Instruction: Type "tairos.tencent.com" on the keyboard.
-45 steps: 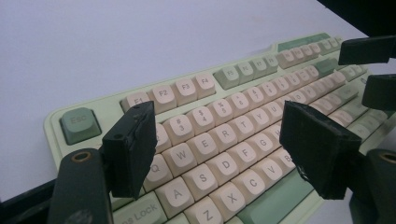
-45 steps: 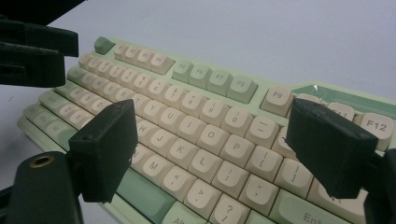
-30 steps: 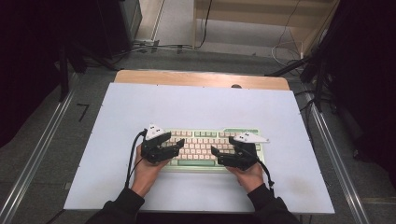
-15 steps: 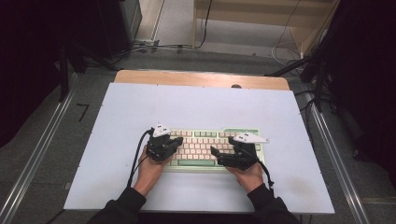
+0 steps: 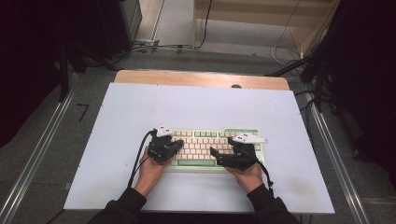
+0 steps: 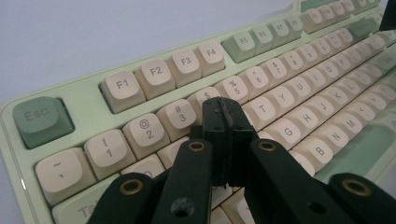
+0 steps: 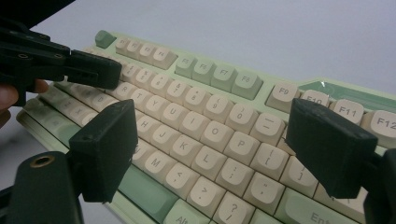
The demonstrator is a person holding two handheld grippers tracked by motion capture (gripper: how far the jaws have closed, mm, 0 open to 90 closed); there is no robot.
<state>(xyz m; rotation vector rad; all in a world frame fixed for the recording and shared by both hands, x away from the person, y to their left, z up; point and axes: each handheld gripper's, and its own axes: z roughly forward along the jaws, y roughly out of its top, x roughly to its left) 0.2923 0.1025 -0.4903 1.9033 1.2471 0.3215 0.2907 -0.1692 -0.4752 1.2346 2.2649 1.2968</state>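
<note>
A pale green keyboard (image 5: 205, 139) with cream keys lies flat on the near half of the white table (image 5: 201, 105). My left gripper (image 5: 179, 146) rests over its left end, jaws shut with nothing between them. In the left gripper view the closed tips (image 6: 223, 112) sit just above the number and letter rows of the keyboard (image 6: 154, 70). My right gripper (image 5: 214, 154) is over the right end, jaws wide open. In the right gripper view its pads (image 7: 108, 149) straddle the letter keys of the keyboard (image 7: 210, 70), and the left gripper (image 7: 95, 70) points in from the upper left.
The table's wooden far edge (image 5: 201, 78) has a small dark hole (image 5: 236, 86). Metal rails (image 5: 42, 154) run along both sides. Cables (image 5: 289, 42) lie on the floor beyond. Bare white tabletop surrounds the keyboard.
The left hand has shifted slightly right, bringing its gripper further over the keyboard's left end. The right gripper has stayed in place.
</note>
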